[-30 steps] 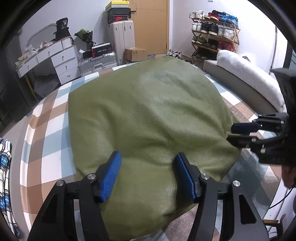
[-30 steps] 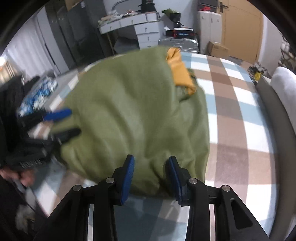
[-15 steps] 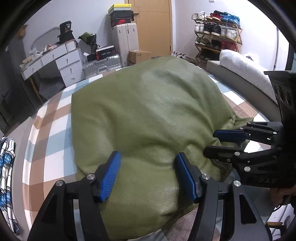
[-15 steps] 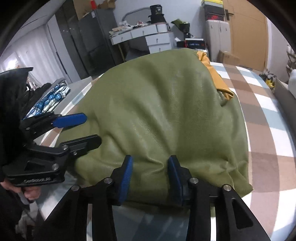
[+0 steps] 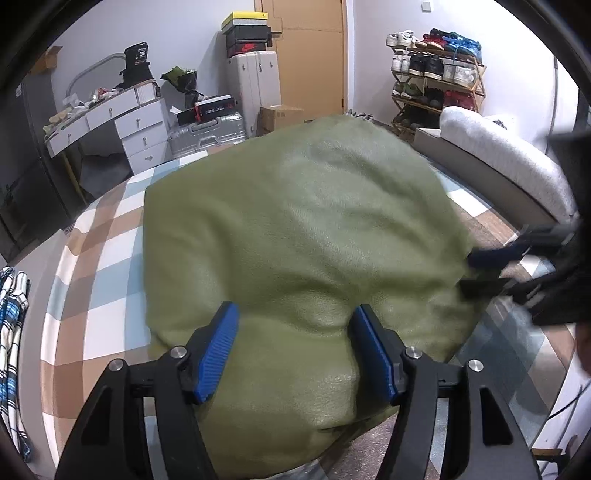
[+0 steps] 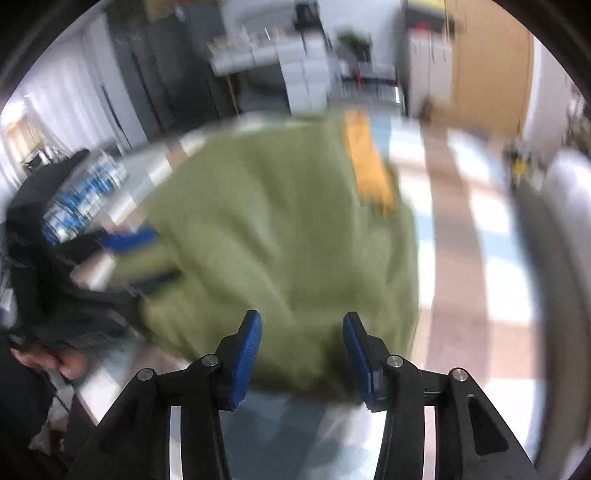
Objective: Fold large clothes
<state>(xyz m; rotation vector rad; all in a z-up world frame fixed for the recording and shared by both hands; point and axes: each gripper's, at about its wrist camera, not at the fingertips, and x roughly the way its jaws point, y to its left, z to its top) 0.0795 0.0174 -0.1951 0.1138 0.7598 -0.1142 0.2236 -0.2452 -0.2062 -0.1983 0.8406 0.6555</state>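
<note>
Both grippers, left (image 5: 293, 347) and right (image 6: 302, 354), are opening wider than a second ago, letting go of the green garment (image 5: 303, 236) lying bunched on the checked cover (image 5: 92, 280), suggesting one fold is finishing.

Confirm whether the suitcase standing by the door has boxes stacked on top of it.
Yes. In the left wrist view the white suitcase beside the door carries a stack of boxes, yellow lid uppermost.
</note>
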